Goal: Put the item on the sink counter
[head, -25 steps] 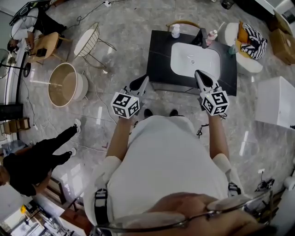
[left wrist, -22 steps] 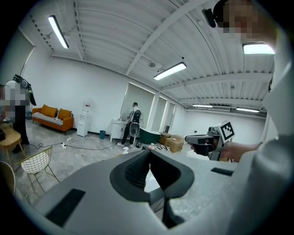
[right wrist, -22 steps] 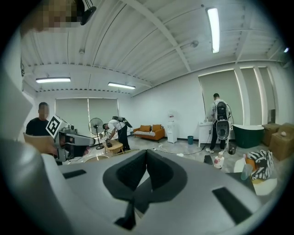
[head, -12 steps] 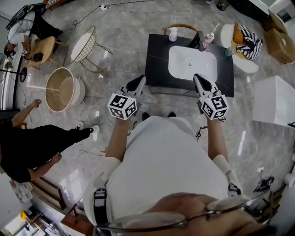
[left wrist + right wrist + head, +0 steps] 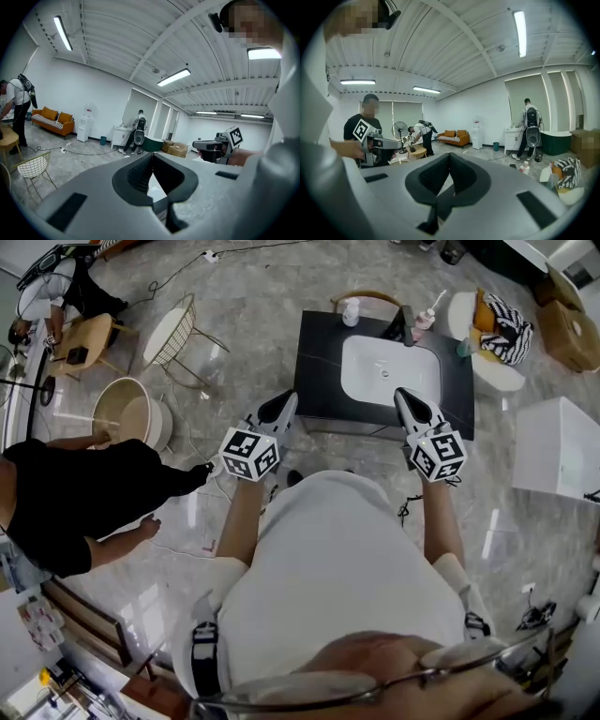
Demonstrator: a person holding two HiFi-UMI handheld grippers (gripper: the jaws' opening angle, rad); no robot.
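Both pairs of jaws are together with nothing between them. The left gripper (image 5: 285, 403) hangs at the tabletop's (image 5: 319, 357) near-left corner, the right gripper (image 5: 405, 395) over its near edge. A white bottle (image 5: 352, 310) and a pump bottle (image 5: 427, 319), either perhaps the item, stand along the far edge.

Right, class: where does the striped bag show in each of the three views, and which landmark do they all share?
Head view: striped bag at upper right, just right of the sink counter.
Left gripper view: not in it.
Right gripper view: striped bag at lower right, near the edge.
Shared landmark: the wooden table, in all three.
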